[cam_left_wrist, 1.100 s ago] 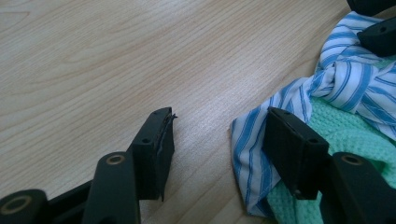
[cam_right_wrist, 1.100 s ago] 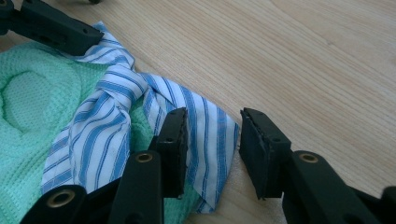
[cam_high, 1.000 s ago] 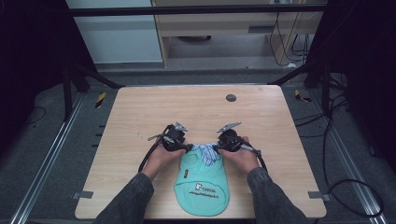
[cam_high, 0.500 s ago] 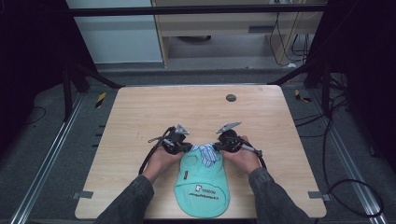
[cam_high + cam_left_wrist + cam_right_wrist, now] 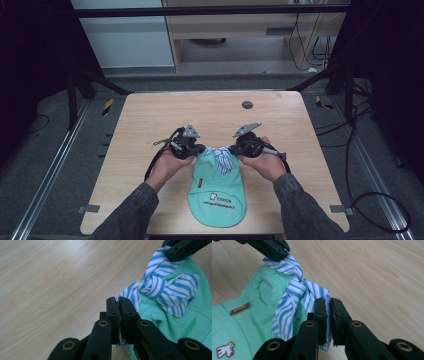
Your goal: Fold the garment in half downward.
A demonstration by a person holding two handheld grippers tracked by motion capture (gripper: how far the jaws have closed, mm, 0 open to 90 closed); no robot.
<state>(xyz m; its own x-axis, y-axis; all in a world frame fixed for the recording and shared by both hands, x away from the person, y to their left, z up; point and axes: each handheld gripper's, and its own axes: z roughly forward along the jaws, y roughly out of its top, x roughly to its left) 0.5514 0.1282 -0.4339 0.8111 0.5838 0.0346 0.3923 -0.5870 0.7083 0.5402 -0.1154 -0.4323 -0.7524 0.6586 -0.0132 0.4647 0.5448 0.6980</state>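
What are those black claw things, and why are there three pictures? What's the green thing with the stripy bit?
A person sits at a wooden table and holds a pinching tool in each hand. The left gripper and the right gripper each have two black jaws that squeeze together. The big picture comes from a camera up high. The other two come from small cameras riding on the grippers, looking along their jaws. On the table lies a small mint-green garment with a blue-and-white striped collar. Both grippers are pinched shut on that striped collar, one on each side, with the garment's top end lifted a little.
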